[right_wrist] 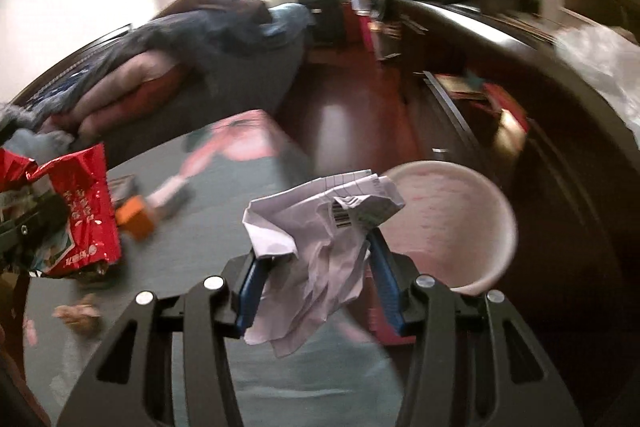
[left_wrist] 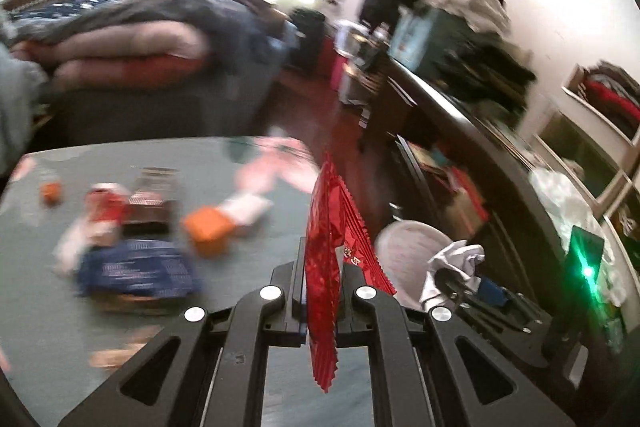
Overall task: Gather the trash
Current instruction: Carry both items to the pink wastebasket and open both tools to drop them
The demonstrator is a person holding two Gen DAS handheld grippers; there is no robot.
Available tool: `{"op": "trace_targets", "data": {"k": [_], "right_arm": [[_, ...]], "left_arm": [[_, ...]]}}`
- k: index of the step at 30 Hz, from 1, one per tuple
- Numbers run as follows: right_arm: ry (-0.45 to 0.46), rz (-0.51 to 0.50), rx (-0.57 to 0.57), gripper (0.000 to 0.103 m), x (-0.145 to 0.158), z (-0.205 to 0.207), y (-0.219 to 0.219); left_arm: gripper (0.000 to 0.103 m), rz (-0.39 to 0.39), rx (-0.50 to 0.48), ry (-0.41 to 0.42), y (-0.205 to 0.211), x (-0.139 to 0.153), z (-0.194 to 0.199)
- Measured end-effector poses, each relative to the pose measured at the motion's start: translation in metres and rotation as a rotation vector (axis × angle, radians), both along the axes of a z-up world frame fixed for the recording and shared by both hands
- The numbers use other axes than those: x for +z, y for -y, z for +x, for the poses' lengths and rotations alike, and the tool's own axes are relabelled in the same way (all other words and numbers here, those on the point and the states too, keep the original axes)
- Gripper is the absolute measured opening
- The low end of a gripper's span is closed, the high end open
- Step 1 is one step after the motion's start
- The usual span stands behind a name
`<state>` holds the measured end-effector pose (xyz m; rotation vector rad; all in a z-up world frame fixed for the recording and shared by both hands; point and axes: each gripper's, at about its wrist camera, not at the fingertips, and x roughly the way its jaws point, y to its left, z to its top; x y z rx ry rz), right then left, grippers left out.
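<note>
Two fingers (left_wrist: pixel 320 281) clench a red wrapper (left_wrist: pixel 326 247); blue fingers (right_wrist: pixel 256 287) grip crumpled paper (right_wrist: pixel 316 227).

Your two wrist cameras each look forward and down along a claw, close over the tabletop (left_wrist: pixel 240 307). Both views share the white basket (right_wrist: pixel 460 211) and the orange box (left_wrist: pixel 208 231).

A shiny red wrapper (left_wrist: pixel 324 267) with white lettering and a zigzag edge is seen between the black left tongs (left_wrist: pixel 320 291). White crumpled paper (right_wrist: pixel 316 247), ruled with thin grey lines and printed with a black barcode, is seen between the blue-padded fingers (right_wrist: pixel 250 291) of the right tongs (right_wrist: pixel 320 279). A pale pink bin (right_wrist: pixel 452 223) is shown. The table (left_wrist: pixel 32 291) is covered in grey-green with pink patches; an orange box (left_wrist: pixel 208 231) and a dark blue packet (left_wrist: pixel 140 267) with white print are seen on it.
</note>
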<state>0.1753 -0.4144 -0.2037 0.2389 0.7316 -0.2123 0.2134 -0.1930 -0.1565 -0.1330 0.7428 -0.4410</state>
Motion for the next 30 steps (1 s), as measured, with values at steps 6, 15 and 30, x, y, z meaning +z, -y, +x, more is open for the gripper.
{"op": "trace_targets", "data": {"k": [6,15,30], "right_arm": [[-0.021,-0.004,-0.097,0.05,-0.019,0.0,0.065],[-0.081,0.021,-0.156,0.051,-0.068,0.032,0.134],[-0.101,-0.032,-0.178,0.071,-0.109,0.069,0.156]], "left_arm": [[0.008,0.034,-0.135,-0.03,0.087,-0.009,0.024],[0.008,0.099,-0.253,-0.091,0.187,-0.05,0.068],[0.066,0.059,-0.287,-0.131,0.221,-0.083,0.101]]}}
